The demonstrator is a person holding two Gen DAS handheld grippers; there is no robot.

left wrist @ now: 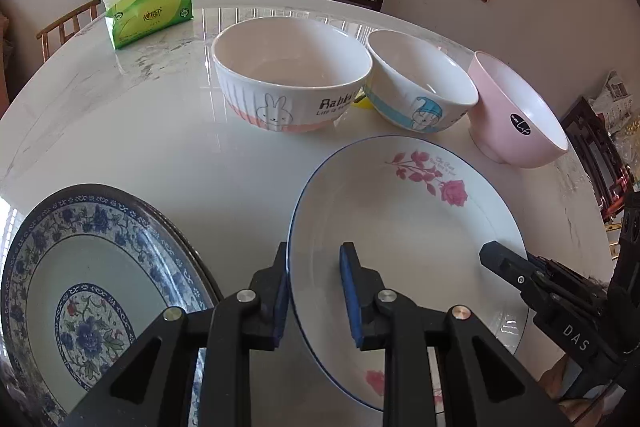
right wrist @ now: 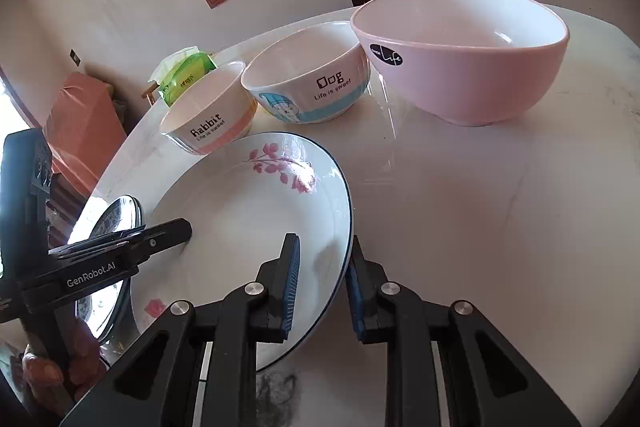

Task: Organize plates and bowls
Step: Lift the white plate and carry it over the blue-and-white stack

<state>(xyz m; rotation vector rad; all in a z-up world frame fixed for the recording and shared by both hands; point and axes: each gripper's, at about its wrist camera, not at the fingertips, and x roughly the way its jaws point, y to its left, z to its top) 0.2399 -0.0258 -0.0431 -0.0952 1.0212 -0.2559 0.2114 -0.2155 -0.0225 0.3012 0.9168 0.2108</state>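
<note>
Rose plate [left wrist: 400, 227]: near edge of the surface [left wrist: 160, 147], beside the blue-patterned plate [left wrist: 80, 267].
Left gripper [left wrist: 314, 291]: narrow, straddling its left rim.
Right gripper [right wrist: 324, 287]: narrowed onto the right rim, apparently pinching it.
Coming move: probably a two-sided lift towards the patterned plate.

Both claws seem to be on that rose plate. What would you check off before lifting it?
1. left gripper astride the rose plate rim: ok.
2. right gripper astride the opposite rim: ok.
3. Pads firmly pressed on both sides: cannot tell.
4. Plate bare of other dishes: ok.
5. Rabbit bowl close to the far rim: not ok, mind it.
6. Blue floral plate free to receive it: ok.
</note>
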